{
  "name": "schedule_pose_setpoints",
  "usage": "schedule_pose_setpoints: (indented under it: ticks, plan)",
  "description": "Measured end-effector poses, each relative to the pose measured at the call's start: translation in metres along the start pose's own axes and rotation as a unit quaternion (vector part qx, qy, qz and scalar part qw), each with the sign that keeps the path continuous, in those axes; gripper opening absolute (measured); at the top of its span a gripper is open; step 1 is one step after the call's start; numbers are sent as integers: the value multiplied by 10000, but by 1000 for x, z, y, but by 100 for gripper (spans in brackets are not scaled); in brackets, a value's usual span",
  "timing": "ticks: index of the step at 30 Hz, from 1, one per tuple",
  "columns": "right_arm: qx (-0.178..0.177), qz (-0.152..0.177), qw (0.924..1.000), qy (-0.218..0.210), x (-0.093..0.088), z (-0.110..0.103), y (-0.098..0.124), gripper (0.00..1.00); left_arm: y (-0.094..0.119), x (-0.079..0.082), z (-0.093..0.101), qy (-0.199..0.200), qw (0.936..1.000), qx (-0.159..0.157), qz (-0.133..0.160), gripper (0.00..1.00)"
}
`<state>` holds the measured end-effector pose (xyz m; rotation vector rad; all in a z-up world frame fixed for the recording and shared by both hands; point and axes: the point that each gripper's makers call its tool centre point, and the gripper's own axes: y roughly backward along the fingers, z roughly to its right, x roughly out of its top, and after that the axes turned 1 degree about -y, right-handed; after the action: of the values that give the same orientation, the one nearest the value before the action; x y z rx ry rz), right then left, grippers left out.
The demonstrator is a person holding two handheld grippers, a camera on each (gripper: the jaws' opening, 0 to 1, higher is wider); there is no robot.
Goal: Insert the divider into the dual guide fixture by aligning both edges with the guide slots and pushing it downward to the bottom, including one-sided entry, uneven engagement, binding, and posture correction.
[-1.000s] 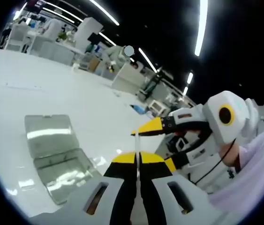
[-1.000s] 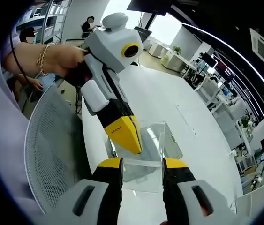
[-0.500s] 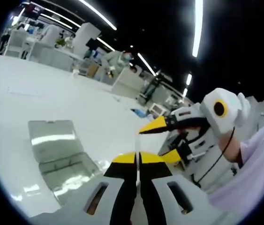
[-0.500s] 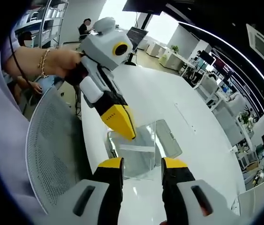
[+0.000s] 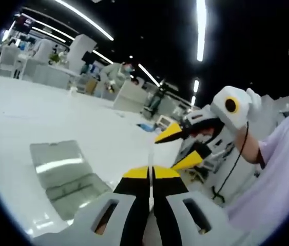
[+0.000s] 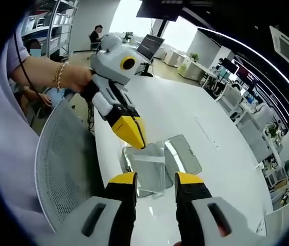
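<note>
Between the yellow tips of the left tongs (image 5: 151, 173), the jaws are sitting pressed nearly together, and a thin pale line is running up the seam; whether that is the edge of the clear divider is hard to say from the left gripper view, so I cannot tell if they are gripping it. From the right gripper view, the left tongs (image 6: 132, 134) are hovering tip-down just above the fixture, again looking closed. The right tongs (image 6: 154, 178) are standing apart with nothing visibly clamped, bare bench showing through the gap. Below both, the transparent dual guide fixture (image 6: 157, 164) is resting on the white bench (image 6: 206, 148), near its front edge, a clear upright panel (image 6: 148, 171) showing within it; in the left gripper view the same fixture (image 5: 67, 174) is lying low and to the left. My read: both tools are raised off the work, so the step is lining up for entry. Doing it well means bringing the sheet square over both slots, starting both edges together, and pressing evenly so neither side is running ahead and binding. Glare and transparency are hiding the slots themselves, and whether the panel is a seated divider or a fixture wall is not clear. A mesh chair back (image 6: 64, 164) is crowding the left side.
</note>
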<state>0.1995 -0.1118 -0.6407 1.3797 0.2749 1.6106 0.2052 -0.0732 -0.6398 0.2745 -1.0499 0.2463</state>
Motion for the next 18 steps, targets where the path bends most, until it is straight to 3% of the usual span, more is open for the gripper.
schedule_pose_setpoints:
  ticks: [6,13,18]
  plan:
    - [138,110,9998,-87,3,0,1,21,1,0,5,-69,9999,-126,22,0]
    - [198,-14,9998,-3,-3,-3,0,21,4,4,10,-91,9995,-278,112,0]
    - [385,26,9993,32,-1,-8,1,20,6,-2,19,-470,9972,-577,-77,0]
